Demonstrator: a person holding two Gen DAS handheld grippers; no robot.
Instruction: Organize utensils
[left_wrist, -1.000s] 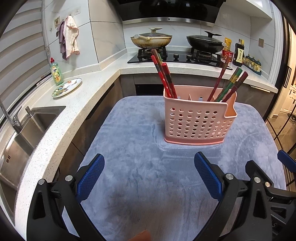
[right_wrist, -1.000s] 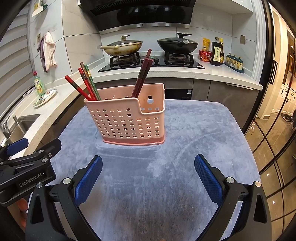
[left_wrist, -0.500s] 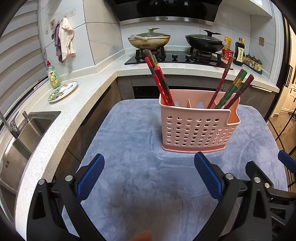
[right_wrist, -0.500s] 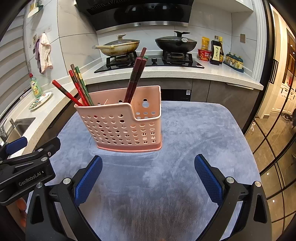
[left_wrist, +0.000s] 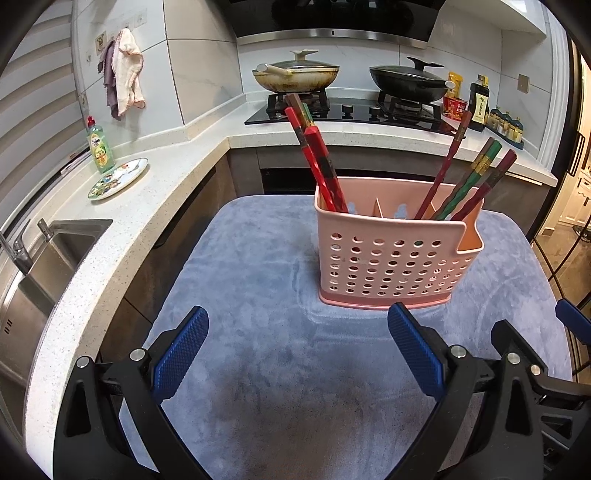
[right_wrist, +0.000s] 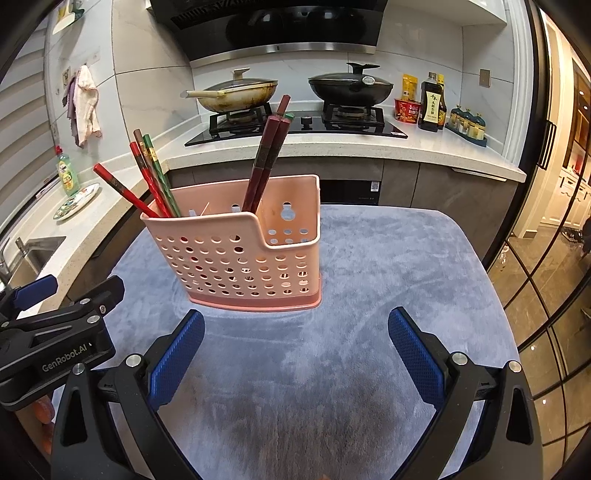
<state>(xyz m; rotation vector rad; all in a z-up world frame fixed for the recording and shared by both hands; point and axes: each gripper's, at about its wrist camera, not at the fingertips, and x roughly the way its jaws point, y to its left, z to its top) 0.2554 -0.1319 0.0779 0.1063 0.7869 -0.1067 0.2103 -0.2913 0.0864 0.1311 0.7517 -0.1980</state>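
While the left gripper (left_wrist: 297, 354) gapes wide and empty, the pink holder (left_wrist: 395, 258) stands ahead on the grey mat (left_wrist: 258, 295), chopsticks (left_wrist: 321, 162) inside: stiff, slick; pinch the upper shafts. From the right view, the right gripper (right_wrist: 295, 354) likewise gapes empty.

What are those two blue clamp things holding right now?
Nothing. The left gripper and right gripper hang open above the grey cloth, short of the pink chopstick basket.
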